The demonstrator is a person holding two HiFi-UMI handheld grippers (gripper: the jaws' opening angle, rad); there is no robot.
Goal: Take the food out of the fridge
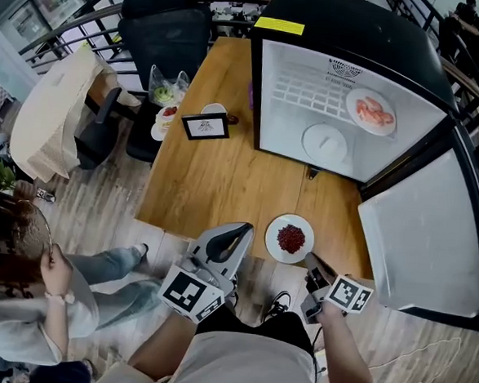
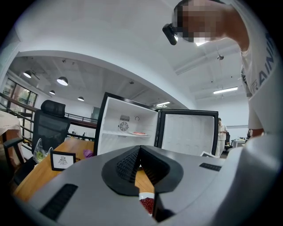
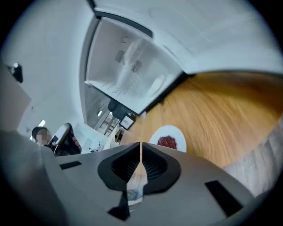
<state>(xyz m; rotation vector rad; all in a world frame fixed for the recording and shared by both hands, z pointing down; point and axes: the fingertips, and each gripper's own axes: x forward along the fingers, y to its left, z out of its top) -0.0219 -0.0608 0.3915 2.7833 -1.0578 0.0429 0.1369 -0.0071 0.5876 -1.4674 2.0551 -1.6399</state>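
The small fridge (image 1: 348, 39) stands open on the wooden table (image 1: 215, 185), its door (image 1: 417, 232) swung out to the right. On its shelf lies a plate of pink food (image 1: 371, 112), also in the left gripper view (image 2: 139, 133), and below it a white round lidded dish (image 1: 325, 142). A white plate of red food (image 1: 290, 238) sits on the table near the front edge. My left gripper (image 1: 241, 228) hovers just left of it, shut and empty (image 2: 139, 149). My right gripper (image 1: 310, 257) is close by the plate's right side, raised, tilted down, shut on nothing (image 3: 140, 148); the plate (image 3: 167, 139) shows beyond its tips.
A framed sign (image 1: 205, 126), a cup with red contents (image 1: 167, 116) and a bag of greens (image 1: 166, 87) stand at the table's far left. A black chair (image 1: 165, 26) is behind them. A seated person (image 1: 28, 286) is at my left.
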